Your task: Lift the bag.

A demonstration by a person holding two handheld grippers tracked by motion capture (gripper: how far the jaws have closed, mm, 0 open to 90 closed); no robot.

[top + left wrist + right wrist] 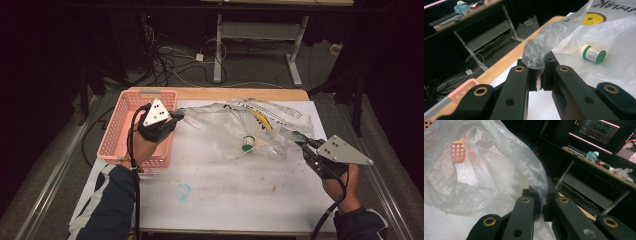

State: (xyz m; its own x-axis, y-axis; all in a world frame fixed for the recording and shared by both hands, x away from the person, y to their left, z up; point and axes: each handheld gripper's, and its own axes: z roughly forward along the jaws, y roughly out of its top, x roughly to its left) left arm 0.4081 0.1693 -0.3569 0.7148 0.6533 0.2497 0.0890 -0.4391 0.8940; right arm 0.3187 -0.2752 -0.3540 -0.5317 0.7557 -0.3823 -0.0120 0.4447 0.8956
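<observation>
At left of the high view, a pink basket (131, 127) on the tabletop (225, 195), its near rim under the person's left hand (145, 142). Just right of it, left gripper (176, 118) with fingers (532, 77) clamped on 1 twisted corner of a clear plastic bag (235, 127); seen from the left gripper view, the film bunched between the 2 black pads with a narrow slit left below the pinch. Toward centre, bag stretched across the white sheet, printed with dark lettering and a yellow mark (593, 18) near the upper right of the left gripper view. Inside the bag, a small white bottle with a green cap (248, 143), lying on its side, resting on the tabletop through the film. Lower centre, a faint blue smudge (183, 191) on the sheet, well apart from the bag. At right, right gripper (300, 140) with fingers (535, 195) pressed together on the bag's other end, film draped over them in the right gripper view, right hand (345, 182) below.
</observation>
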